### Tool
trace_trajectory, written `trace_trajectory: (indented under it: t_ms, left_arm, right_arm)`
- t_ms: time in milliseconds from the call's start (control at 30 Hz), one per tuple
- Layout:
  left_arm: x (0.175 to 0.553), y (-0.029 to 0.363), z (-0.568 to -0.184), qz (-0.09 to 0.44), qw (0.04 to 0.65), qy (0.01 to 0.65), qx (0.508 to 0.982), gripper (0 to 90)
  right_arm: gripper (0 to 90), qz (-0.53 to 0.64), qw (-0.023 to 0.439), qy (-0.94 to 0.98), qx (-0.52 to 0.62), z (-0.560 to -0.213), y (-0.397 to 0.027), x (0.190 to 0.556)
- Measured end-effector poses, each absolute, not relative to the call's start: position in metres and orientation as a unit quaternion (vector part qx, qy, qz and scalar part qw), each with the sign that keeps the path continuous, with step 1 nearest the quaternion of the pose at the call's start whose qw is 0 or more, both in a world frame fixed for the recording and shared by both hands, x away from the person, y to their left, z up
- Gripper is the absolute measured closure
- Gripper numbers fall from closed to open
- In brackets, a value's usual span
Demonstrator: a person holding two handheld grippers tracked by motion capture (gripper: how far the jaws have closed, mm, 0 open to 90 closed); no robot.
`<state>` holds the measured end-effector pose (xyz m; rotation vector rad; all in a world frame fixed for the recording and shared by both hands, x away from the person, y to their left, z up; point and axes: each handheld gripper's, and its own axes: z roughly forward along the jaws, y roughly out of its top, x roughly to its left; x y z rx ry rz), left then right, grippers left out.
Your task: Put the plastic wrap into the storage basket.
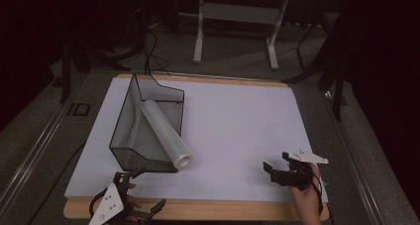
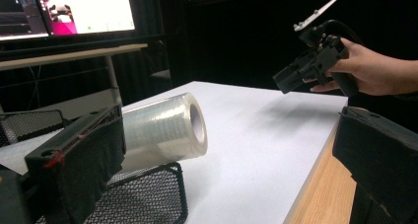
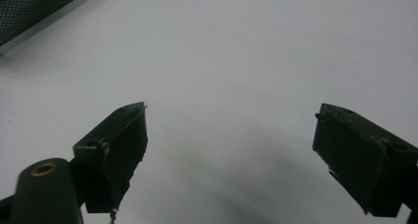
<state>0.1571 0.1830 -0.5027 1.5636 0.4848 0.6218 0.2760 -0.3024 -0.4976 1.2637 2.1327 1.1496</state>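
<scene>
A roll of clear plastic film [image 1: 165, 132] lies slanted in a black mesh tray [image 1: 132, 158] at the left of the white sheet; its open end [image 2: 197, 124] pokes out over the tray's low front wall [image 2: 143, 197]. My left gripper [image 1: 144, 191] sits at the table's front left edge, jaws wide apart, with nothing between them [image 2: 222, 160]. My right gripper [image 1: 277, 163] hovers over the sheet at the front right, held by a hand [image 1: 307, 195]. Its jaws stand open over bare white sheet [image 3: 231, 135]. From the left gripper view, the right gripper [image 2: 286, 83] hangs above the table.
The white sheet [image 1: 233, 131] covers most of a wooden table [image 1: 208, 209]. Beyond it are a desk frame [image 1: 237, 17], cables on the floor [image 1: 148, 51], and a lit monitor [image 2: 74, 9] on another table.
</scene>
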Motion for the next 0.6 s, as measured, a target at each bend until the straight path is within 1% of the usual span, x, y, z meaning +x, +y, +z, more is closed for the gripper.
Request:
trace_trajectory:
  t_ms: [600]
  left_arm:
    - [0.1577, 0.1823, -0.5033, 0.271, 0.638, 0.214, 0.689, 0.0]
  right_arm:
    - [13.2, 0.403, 0.202, 0.772, 0.447, -0.5024, -0.2969, 0.2796]
